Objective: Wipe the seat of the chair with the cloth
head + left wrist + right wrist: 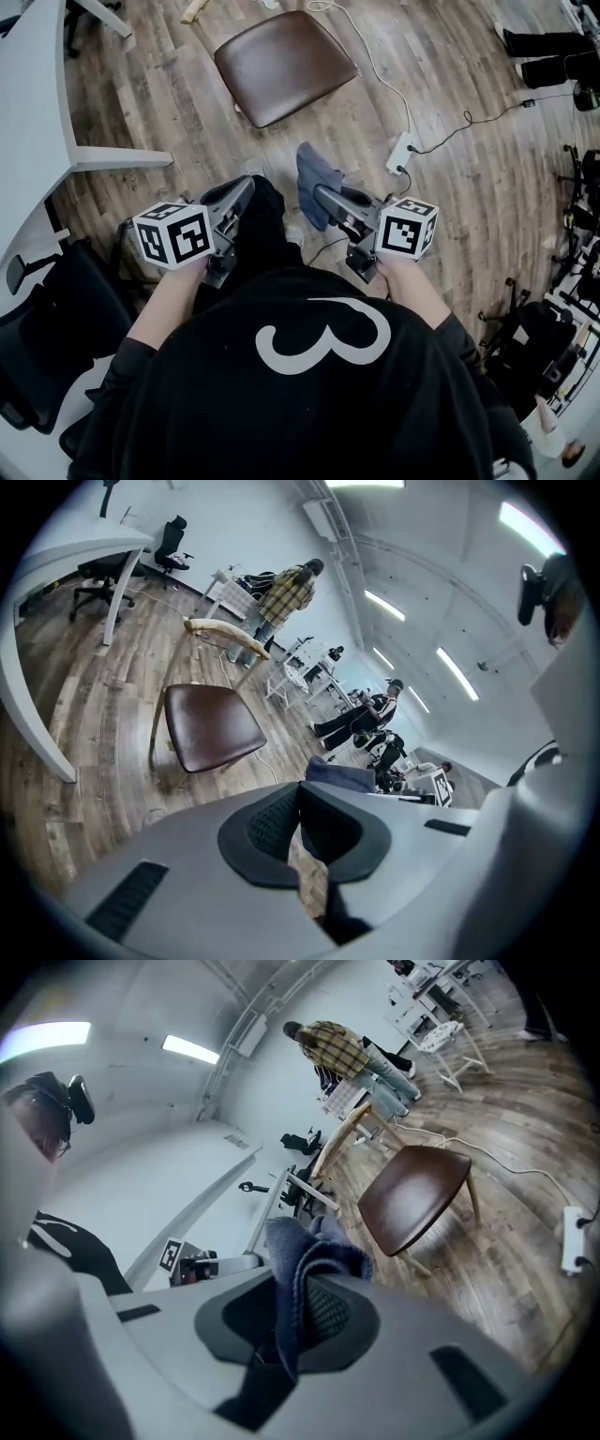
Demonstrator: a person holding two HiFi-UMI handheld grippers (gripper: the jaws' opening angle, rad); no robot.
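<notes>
The chair's brown padded seat [281, 66] stands on the wood floor ahead of me, with both grippers held short of it. My right gripper [321, 194] is shut on a blue cloth [317, 180], which bunches up out of its jaws. The right gripper view shows that cloth [305, 1260] pinched between the pads of the right gripper [295, 1302], with the seat [412, 1196] beyond. My left gripper [247, 184] hovers beside it to the left. In its own view the left gripper [300, 808] has its jaws together on nothing, and the seat [211, 726] lies ahead.
A white desk [37, 112] runs along the left, with a black office chair [47, 319] near my left side. A power strip [401, 152] and cables lie on the floor right of the chair. A person in a plaid shirt [286, 592] stands behind it.
</notes>
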